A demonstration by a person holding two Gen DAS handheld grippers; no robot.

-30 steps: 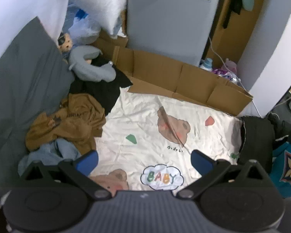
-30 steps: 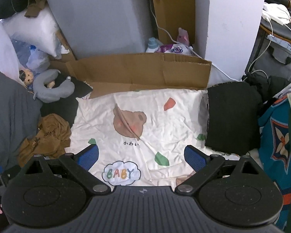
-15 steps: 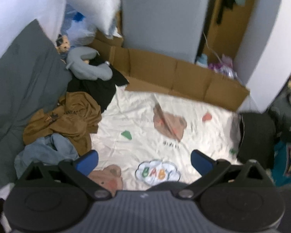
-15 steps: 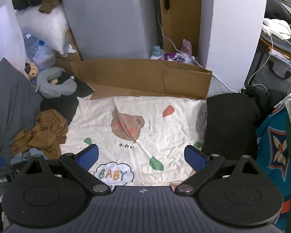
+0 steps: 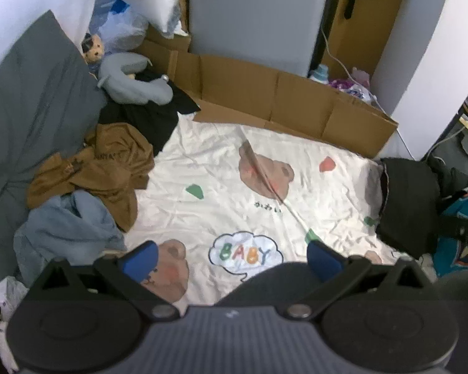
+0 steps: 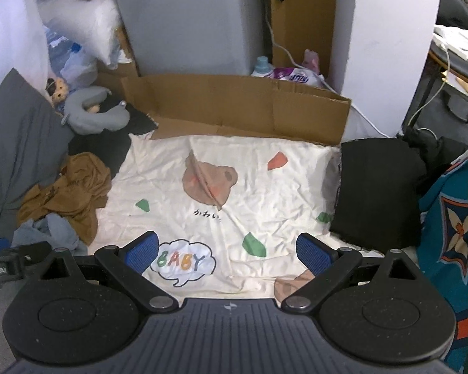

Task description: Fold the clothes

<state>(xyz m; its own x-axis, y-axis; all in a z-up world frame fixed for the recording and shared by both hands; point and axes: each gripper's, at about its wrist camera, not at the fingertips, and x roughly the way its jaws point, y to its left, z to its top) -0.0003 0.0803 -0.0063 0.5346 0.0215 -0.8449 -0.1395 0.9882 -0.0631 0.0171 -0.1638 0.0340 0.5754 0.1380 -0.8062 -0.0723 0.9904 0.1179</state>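
Overhead, left hand-held gripper (image 5: 231, 257) spread, right hand-held gripper (image 6: 229, 251) spread, black garment (image 6: 374, 193) partly cut off

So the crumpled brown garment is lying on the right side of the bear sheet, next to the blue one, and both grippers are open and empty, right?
Not quite: the brown garment lies off the left side of the bear sheet, as the right wrist view shows. It is next to the blue one, and the left gripper and right gripper are both open and empty.

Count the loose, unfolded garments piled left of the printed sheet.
3: a brown garment beside the sheet's left edge, a blue one nearer the camera, a black one behind under the neck pillow. Others may lie hidden beneath.
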